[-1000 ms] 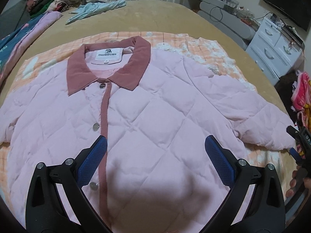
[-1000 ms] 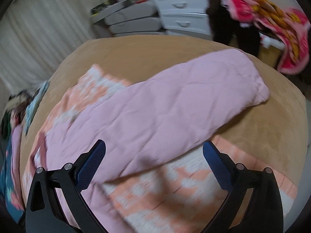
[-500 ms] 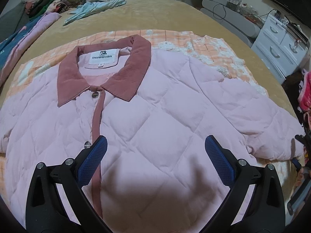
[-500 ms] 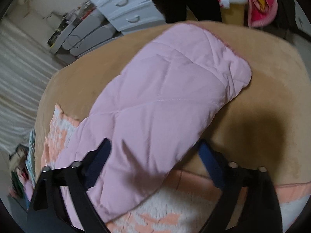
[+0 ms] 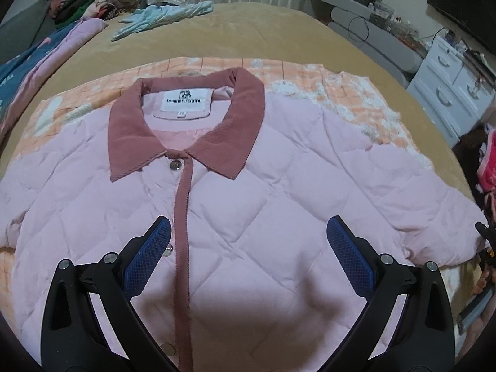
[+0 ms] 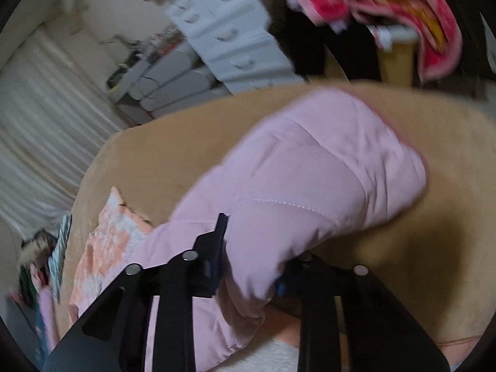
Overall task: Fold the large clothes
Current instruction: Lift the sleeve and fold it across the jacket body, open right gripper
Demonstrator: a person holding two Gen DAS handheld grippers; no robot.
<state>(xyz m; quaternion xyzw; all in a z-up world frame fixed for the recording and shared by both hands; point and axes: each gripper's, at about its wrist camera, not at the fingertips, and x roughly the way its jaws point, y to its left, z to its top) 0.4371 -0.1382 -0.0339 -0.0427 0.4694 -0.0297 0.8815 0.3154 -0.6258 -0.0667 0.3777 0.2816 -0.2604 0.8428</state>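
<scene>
Right wrist view: your right gripper (image 6: 251,263) has just been closing and now pinches a bunched fold of the pink sleeve (image 6: 325,170), with padded cloth squeezed between its jaws, probably so you can carry that sleeve inward for the first fold. Beyond the pinch, the sleeve runs out to its cuff across the tan bed (image 6: 449,217), clear of the jacket's body and free to swing over. In the left wrist view, your left gripper (image 5: 248,257) hovers spread wide and empty above the chest of the pink quilted jacket (image 5: 279,201), seemingly ready to pin the body while the sleeve moves. The jacket lies buttoned, front up and flat, its dusty-rose collar (image 5: 186,124) toward the far side. An orange patterned blanket (image 5: 310,71) lies beneath it on the bed. Other clothes (image 5: 93,3) are heaped at the far left.
</scene>
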